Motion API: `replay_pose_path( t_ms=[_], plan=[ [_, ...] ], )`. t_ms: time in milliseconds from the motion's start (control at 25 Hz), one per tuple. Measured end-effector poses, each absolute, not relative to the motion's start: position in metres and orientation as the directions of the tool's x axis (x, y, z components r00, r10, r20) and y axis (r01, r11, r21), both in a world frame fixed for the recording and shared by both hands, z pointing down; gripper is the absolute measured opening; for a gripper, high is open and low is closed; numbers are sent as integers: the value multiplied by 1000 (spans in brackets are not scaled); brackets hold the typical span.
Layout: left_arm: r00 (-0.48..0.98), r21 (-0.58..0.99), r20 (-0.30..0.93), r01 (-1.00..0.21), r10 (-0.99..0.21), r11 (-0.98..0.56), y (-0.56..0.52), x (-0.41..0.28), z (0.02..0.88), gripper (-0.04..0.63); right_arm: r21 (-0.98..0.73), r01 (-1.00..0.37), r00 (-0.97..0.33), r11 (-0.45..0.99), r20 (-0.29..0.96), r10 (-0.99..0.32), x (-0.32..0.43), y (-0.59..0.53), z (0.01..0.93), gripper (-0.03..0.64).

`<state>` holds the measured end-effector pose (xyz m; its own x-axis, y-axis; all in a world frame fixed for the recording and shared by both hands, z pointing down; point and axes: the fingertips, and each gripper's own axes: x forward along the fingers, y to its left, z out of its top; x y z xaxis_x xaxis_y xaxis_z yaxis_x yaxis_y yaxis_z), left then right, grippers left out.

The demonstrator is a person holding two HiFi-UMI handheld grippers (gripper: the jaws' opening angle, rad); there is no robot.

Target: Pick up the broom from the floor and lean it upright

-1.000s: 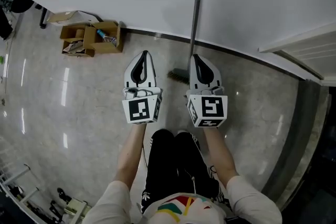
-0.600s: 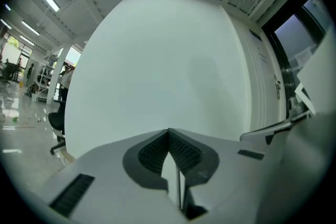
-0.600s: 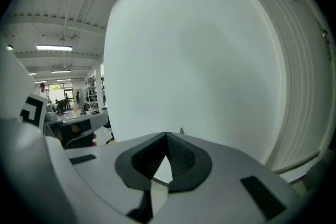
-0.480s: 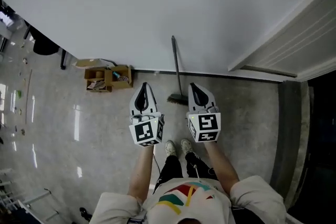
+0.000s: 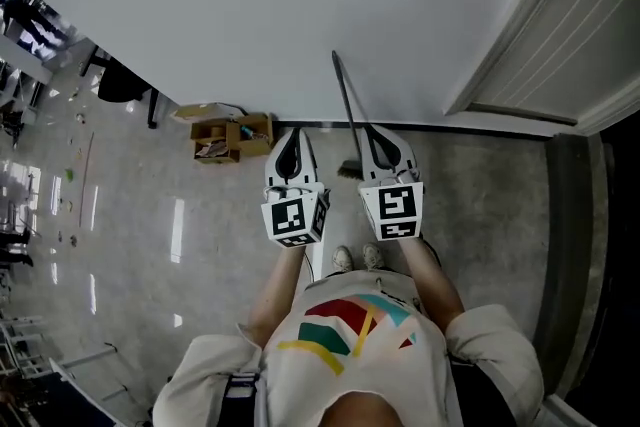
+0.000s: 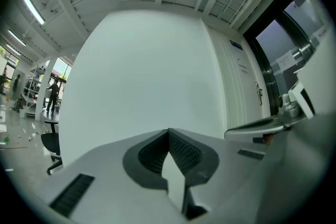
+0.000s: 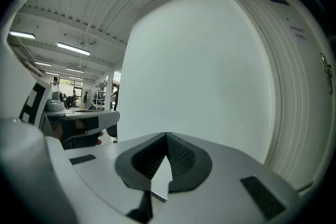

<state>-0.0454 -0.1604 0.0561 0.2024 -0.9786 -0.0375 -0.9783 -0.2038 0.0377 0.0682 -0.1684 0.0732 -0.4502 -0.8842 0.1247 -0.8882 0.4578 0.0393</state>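
Note:
The broom (image 5: pixel 345 107) stands upright against the white wall, its thin dark handle slanting up and its brush head (image 5: pixel 350 171) on the floor by the skirting. Nothing holds it. In the head view my left gripper (image 5: pixel 291 137) and right gripper (image 5: pixel 375 137) are held side by side at chest height, pointing level at the wall, the broom's lower handle showing between them. Both are shut with nothing in them. In the left gripper view the left gripper (image 6: pixel 168 131) faces only bare wall. The right gripper (image 7: pixel 166 135) likewise sees only wall in its own view; the broom is out of both.
Open cardboard boxes (image 5: pixel 232 137) sit on the floor by the wall to the left. A dark office chair (image 5: pixel 125 80) stands further left. A white door frame (image 5: pixel 545 45) and a dark floor strip (image 5: pixel 565 245) are on the right. The person's shoes (image 5: pixel 356 258) are below the grippers.
Both grippers have risen together as the person stood up, so the floor and broom look smaller and further away. The broom stays leaning on the wall.

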Motion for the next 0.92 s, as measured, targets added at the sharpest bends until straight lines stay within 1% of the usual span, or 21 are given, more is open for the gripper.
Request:
replay_pose_path(
  t_ms=[440,920],
  plan=[
    [198,29,-94,-979,-976,-201,-138,-30,33,44,55,-871,-482,489,102,-870,78,-143,63,12],
    [169,41,-97,-984,-981,-173,-113,-32,37,44,60,-853,-512,519,103,-853,81,-122,68,12]
  ],
)
